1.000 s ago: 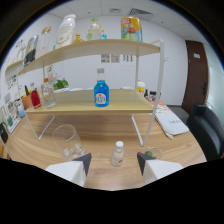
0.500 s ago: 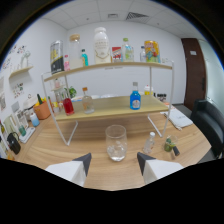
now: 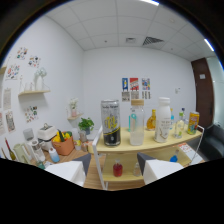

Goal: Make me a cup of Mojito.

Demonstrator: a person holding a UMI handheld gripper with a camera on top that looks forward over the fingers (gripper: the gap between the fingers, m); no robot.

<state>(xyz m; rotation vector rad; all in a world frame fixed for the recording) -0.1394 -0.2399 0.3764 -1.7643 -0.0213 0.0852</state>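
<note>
Hand-held gripper (image 3: 111, 171) fingers apart, empty, before one tall can (image 3: 110, 123) on upper shelf (image 3: 150, 143).

Claw (image 3: 110, 172): two pale white blocky fingers (image 3: 67, 172), dark inner faces.

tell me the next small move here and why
Probably ease forward toward the tall can on the top shelf. The gripper is open and empty, the can stands beyond its fingers, just left of centre, with a clear bottle beside it.
</note>
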